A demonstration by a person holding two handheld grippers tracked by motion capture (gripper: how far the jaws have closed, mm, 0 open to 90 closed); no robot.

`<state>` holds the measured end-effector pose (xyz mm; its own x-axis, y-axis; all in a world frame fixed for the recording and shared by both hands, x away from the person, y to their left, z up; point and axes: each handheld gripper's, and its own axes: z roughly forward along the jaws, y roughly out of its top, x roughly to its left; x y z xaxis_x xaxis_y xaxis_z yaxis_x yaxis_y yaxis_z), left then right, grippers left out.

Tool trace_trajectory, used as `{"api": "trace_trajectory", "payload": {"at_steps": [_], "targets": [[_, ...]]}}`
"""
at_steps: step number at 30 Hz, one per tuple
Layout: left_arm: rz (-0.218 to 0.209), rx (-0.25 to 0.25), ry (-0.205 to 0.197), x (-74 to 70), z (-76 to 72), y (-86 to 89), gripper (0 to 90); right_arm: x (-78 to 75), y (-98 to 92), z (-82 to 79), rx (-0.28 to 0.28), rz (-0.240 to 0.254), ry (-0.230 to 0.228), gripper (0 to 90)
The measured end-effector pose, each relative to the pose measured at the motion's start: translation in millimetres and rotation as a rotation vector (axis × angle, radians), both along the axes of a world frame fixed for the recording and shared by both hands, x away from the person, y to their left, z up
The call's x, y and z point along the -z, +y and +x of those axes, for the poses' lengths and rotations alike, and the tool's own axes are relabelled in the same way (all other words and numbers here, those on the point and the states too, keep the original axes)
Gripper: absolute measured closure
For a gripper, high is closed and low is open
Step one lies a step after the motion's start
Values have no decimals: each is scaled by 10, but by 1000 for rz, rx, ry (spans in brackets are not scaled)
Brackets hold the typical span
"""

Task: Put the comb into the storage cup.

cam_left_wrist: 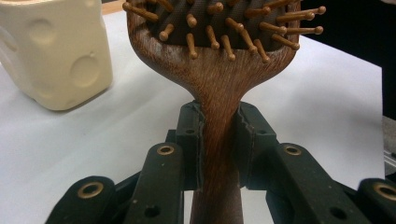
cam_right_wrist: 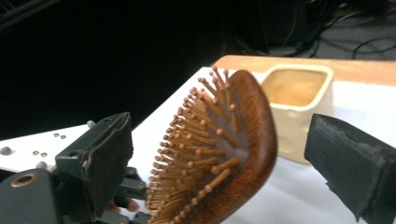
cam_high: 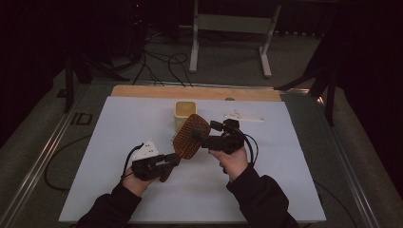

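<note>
brown wood makes up the hairbrush (cam_high: 190, 137), and it is up in the air over the middle of the white tabletop (cam_high: 119, 142). the left gripper (cam_high: 168, 164) holds it by the handle. in the left gripper view its two black jaws press tight on both sides of the thin wooden neck (cam_left_wrist: 218, 126), so the grip looks firm. the right gripper (cam_high: 202, 137) is up at the round head of the brush. in the right gripper view its jaws stand wide apart, one on the pin side and one on the smooth back, and they do not touch the wood yet. a cream cup (cam_high: 184, 113) stands just behind the brush, near the far edge of the tabletop. it looks like the lifting part is done. what is left, i think, is for the right gripper to close on the head and take the brush, maybe to put it in the cup.
</note>
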<state>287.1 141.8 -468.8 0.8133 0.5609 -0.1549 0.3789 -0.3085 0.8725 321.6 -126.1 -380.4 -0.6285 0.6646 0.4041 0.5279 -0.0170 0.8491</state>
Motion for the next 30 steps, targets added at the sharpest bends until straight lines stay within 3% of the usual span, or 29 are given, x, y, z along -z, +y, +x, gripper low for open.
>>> {"api": "trace_trajectory", "payload": {"at_steps": [7,14,21,26,30], "targets": [[-3,4,2,-1,1,-1,741,81,90,35,-13,48,106,90],[-5,2,-1,-1,1,-3,741,151,129,60,-4,90,177,141],[2,7,5,9,2,-8,741,220,158,66,3,127,241,251],[0,11,5,8,2,-10,741,240,145,71,4,166,276,377],[2,12,10,18,6,-13,741,260,142,77,9,172,285,433]]}}
